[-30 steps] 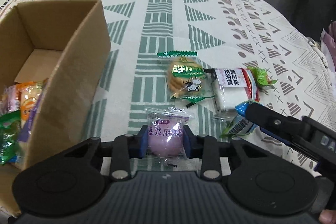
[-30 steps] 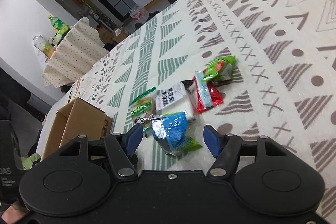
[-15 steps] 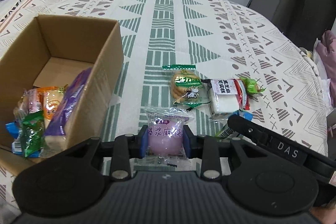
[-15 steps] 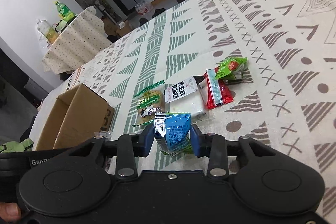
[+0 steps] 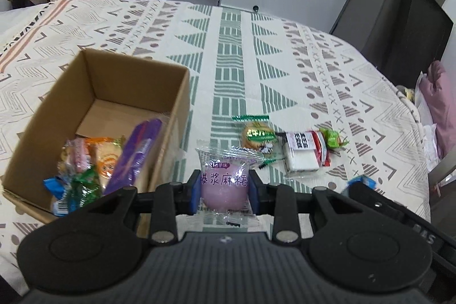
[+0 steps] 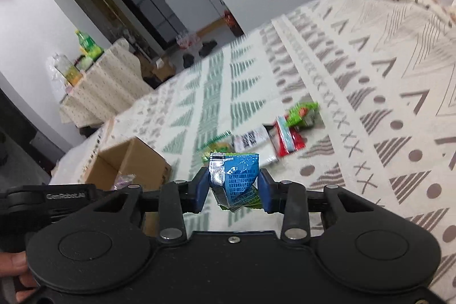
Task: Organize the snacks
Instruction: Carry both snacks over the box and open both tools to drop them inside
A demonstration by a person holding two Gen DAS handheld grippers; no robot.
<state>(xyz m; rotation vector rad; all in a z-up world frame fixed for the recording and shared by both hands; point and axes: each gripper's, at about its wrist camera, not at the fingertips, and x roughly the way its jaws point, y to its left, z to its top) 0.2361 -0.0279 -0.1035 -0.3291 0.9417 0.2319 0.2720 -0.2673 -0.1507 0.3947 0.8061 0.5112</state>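
While both grippers have risen since half a second ago, each keeps its catch. Left gripper (image 5: 224,188): pads clamped on the pink mochi pack (image 5: 224,182), now lifted clear of the cloth (image 5: 228,47), which sits farther below than before. Box (image 5: 182,93): ahead and to the left of that gripper, open, more of its inside showing than earlier; it holds a purple bar (image 5: 134,155), an orange packet (image 5: 107,158), a green packet (image 5: 84,185) and a blue one (image 5: 52,185). Right gripper (image 6: 233,187): pads closed on the blue packet (image 6: 235,178), held above the cloth, higher than earlier; the view is blurred. Left on the cloth, ahead and right of the left gripper: biscuit pack (image 5: 256,136), white pack (image 5: 302,154) with a red pack (image 5: 320,146) touching its right side, green pack (image 5: 332,137) just beyond. These four lie where they lay before. A hand (image 6: 17,272) shows at the lower left of the right view.
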